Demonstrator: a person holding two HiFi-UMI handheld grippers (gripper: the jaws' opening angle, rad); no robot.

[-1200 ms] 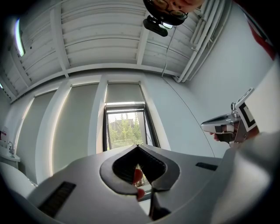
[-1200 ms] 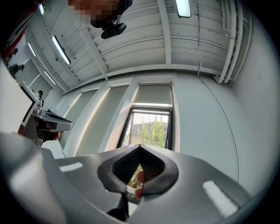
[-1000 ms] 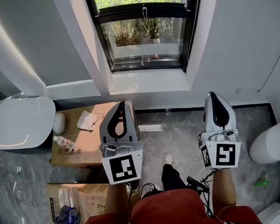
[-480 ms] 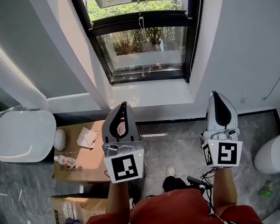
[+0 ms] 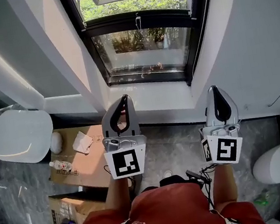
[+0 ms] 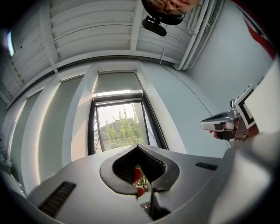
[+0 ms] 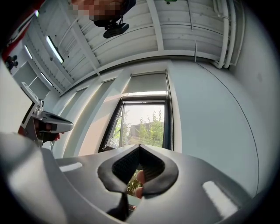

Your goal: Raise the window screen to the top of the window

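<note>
facing the black-framed window [image 5: 143,45], left gripper [image 5: 122,102] and right gripper [image 5: 214,92] both clenched shut and empty, side by side, apart from the frame.

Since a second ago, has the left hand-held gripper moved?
Yes: the left hand-held gripper has advanced toward the window, its tip now at the white sill.

Left gripper [image 6: 139,148], jaws together, faces the window [image 6: 119,127].

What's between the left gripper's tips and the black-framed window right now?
Only a bare white window sill, seen in the head view. Nothing stands on it between the shut left gripper and the black-framed window.
</note>
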